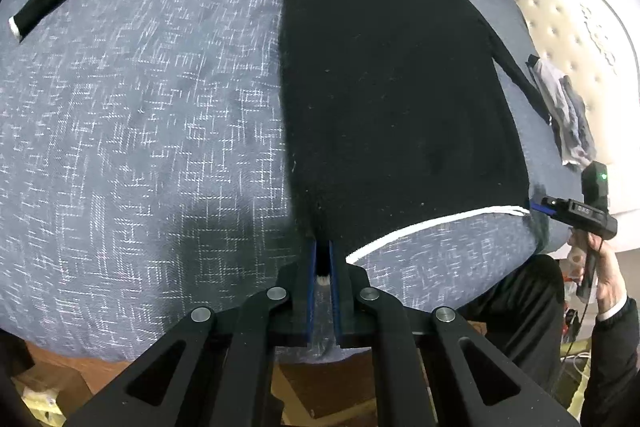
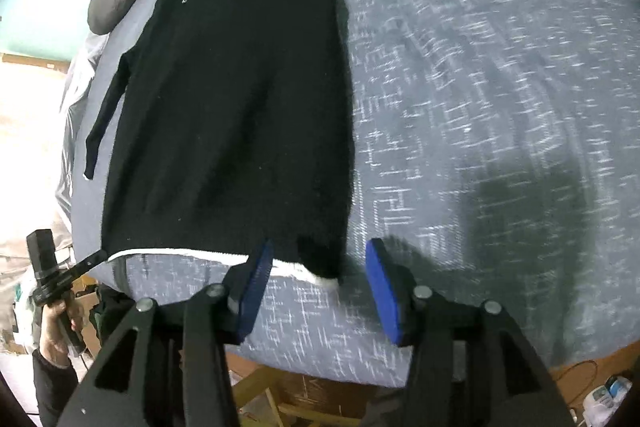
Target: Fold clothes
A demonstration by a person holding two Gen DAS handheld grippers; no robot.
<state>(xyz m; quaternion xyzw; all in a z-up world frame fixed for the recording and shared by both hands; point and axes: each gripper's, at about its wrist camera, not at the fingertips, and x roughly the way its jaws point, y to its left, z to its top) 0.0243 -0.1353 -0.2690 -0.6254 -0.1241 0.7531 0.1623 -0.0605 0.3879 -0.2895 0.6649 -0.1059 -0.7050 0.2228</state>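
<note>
Currently, sweater [image 1: 400, 87]: black, spread flat on the blue-grey bedspread [image 1: 140, 107] for folding.
Left gripper [image 1: 323, 267]: clamped on the white-trimmed hem corner, pinning the edge taut.
Right gripper [image 2: 316, 275]: jaws apart, opposite hem corner lying loose between them.
Pose: both angled steeply downward.

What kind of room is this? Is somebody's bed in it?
Probably a bedroom. A black sweater lies spread on a bed with a blue-grey patterned cover, a cream tufted headboard stands at its end, and more clothes sit piled nearby.
</note>
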